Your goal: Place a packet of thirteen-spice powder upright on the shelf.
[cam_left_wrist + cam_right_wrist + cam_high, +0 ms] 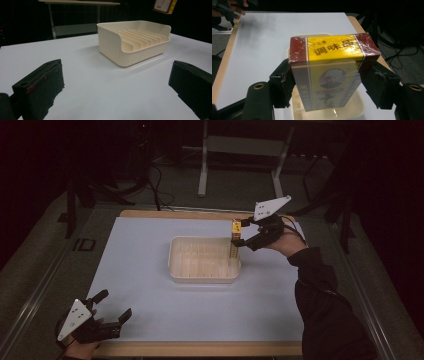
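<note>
Right tongs (243, 236) clamped the upright red-and-yellow cardboard seasoning box (235, 231) over the right end of the cream ribbed plastic tray (200, 276). Left tongs (114, 309) idle, wide apart, near surface (140, 250) corner. Advice: lower vertically, keep box clear of rim, release once seated.

Lab or recording room, not a home. Dark, unlit surroundings; light falls on the counter (150, 285) alone, a white sheet over a wood-edged top. Grey carpet floor (40, 250) around it. At 12 o'clock, a bare height-adjust desk frame (240, 150) with white metal legs. Loose black cables (157, 190) trail across the floor at 11 o'clock. Dark stands (72, 200) at 10 and 2 o'clock. No household furnishing.
</note>
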Available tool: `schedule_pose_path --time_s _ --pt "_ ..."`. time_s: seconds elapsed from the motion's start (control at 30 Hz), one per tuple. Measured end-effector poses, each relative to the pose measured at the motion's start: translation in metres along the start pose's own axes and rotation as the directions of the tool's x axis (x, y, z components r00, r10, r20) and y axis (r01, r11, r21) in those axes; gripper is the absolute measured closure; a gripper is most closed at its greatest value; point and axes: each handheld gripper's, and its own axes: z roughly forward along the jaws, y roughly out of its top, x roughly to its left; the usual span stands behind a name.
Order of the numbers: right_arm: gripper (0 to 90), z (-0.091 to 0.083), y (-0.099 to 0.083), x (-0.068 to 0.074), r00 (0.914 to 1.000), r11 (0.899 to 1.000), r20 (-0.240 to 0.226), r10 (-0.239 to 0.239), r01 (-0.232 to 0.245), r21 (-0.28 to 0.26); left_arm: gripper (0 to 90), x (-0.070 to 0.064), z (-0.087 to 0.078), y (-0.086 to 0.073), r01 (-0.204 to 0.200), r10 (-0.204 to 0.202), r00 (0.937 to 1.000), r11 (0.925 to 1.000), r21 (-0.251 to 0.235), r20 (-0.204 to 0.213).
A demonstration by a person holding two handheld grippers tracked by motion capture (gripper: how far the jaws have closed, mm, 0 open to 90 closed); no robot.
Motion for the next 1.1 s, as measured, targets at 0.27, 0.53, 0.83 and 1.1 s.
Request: schedule_pose_path --time_s 0.27,0.53,0.83,1.1 --pt "30.7 0.018 0.02 0.002 0.9996 1.0 -0.025 -0.016 0.016 -0.009 0.0 0.0 0.0 0.0 -0.001 0.001 1.0 1.0 -0.004 0.004" --pt "30.7 0.038 0.038 0.005 0.9978 0.999 -0.056 -0.035 0.035 -0.006 0.0 -0.001 -0.001 0.001 -0.001 0.001 1.0 1.0 -0.004 0.006" --pt "30.7 0.061 0.054 0.009 0.9945 0.998 -0.088 -0.056 0.055 -0.012 0.0 -0.001 -0.001 0.001 0.001 -0.001 1.0 1.0 -0.006 0.01" --pt "30.8 0.082 0.066 0.012 0.9917 0.998 -0.11 -0.066 0.064 -0.021 0.0 -0.001 -0.002 0.001 0.003 -0.003 0.9999 1.0 -0.009 0.012"
